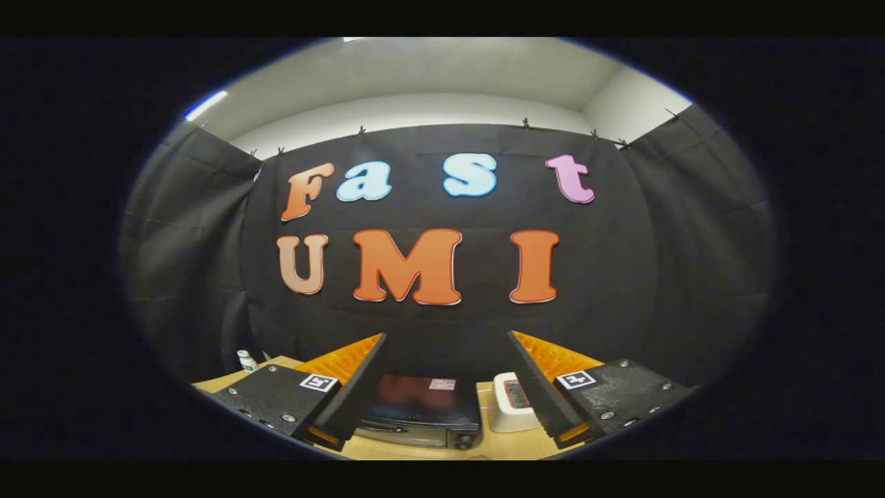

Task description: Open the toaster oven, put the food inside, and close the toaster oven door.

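The gripper (446, 377) is sitting nearest the camera, its two fingers (359, 387) spreading wide apart and holding nothing; their orange-backed black pads are angling outward over the wooden table (387, 449); between the fingers and well below them, the toaster oven (422, 411) is showing from above, its dark glossy top reflecting the booth, its handle and a knob lying along the front edge; the door is appearing to be closed, though the steep angle is making that hard to settle; just beside the oven, near the right finger, a small white container (510, 411) is standing with something reddish in it, possibly the food, though it is too small to tell; a little green-and-white bottle (246, 360) is standing beyond the left finger at the table's far corner; judging from this, the task is barely beginning: opening the door, loading the food and closing the door are all remaining to be done.
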### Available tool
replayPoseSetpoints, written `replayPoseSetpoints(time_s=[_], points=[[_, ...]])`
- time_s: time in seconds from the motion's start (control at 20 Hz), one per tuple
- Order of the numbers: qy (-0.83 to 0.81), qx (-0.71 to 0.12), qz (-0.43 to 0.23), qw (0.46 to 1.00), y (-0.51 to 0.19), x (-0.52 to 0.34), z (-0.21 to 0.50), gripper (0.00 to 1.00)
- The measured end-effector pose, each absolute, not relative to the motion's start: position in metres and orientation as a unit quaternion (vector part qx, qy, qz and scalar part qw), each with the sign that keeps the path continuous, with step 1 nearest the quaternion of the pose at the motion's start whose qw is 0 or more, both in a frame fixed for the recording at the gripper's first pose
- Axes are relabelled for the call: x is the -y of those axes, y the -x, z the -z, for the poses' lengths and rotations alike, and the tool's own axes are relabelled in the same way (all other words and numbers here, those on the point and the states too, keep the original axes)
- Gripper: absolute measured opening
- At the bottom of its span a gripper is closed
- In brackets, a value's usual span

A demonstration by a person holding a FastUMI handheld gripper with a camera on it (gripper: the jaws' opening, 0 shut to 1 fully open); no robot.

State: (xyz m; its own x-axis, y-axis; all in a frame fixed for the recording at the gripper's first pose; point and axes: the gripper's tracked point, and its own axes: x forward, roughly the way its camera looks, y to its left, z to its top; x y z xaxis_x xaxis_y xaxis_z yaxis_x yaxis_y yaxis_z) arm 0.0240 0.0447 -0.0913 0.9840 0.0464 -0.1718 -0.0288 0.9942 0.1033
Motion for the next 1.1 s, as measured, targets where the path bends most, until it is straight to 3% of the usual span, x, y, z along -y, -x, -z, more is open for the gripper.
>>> replayPoseSetpoints(time_s=[0.55,0.9,1.1], points=[[-0.044,-0.228,-0.105,0.967,-0.029,-0.15,0.253,0.99],[-0.042,-0.295,-0.095,0.95,-0.018,-0.171,0.319,0.99],[-0.039,-0.251,-0.085,0.963,-0.009,-0.169,0.313,0.98]])
